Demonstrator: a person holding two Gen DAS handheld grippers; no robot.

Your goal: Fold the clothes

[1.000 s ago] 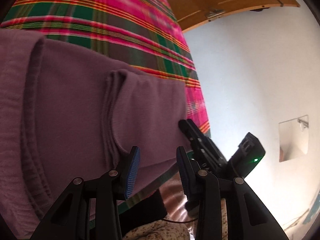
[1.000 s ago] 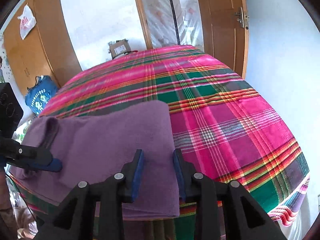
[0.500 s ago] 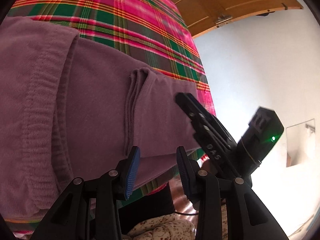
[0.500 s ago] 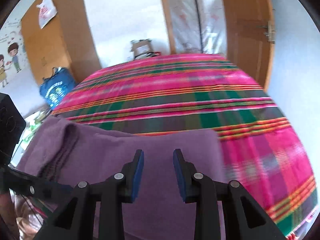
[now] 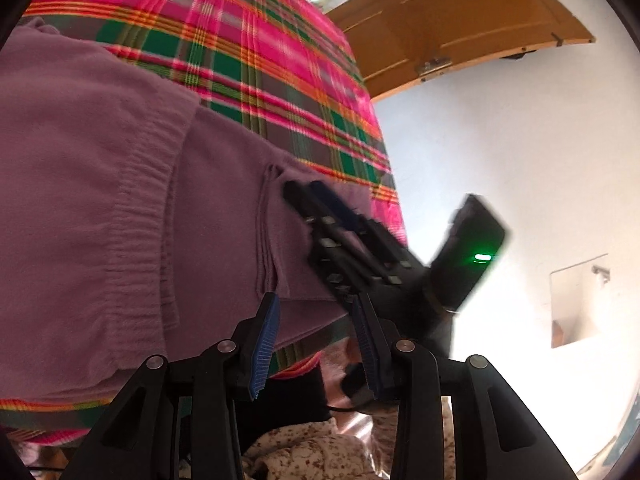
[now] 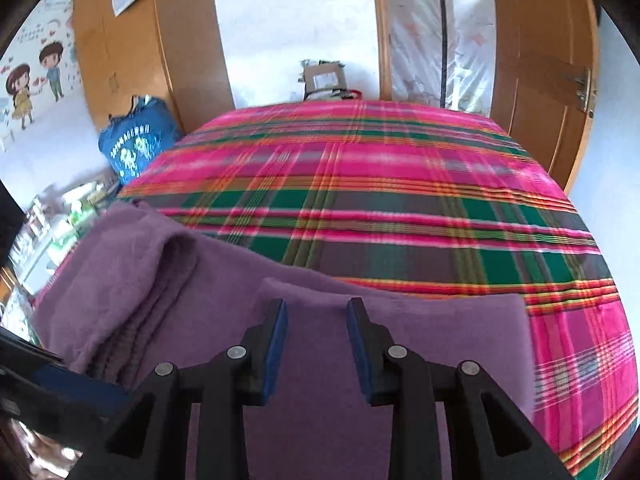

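While fingers [image 6: 276,344] gape, nothing is held.

A pink-and-green plaid bedspread [image 6: 400,208] covers the bed, a blue printed bag [image 6: 136,146] sits by the wooden wardrobe [image 6: 132,40], a cardboard box [image 6: 324,80] lies beyond the far edge, and a wooden door [image 6: 548,80] stands at right.
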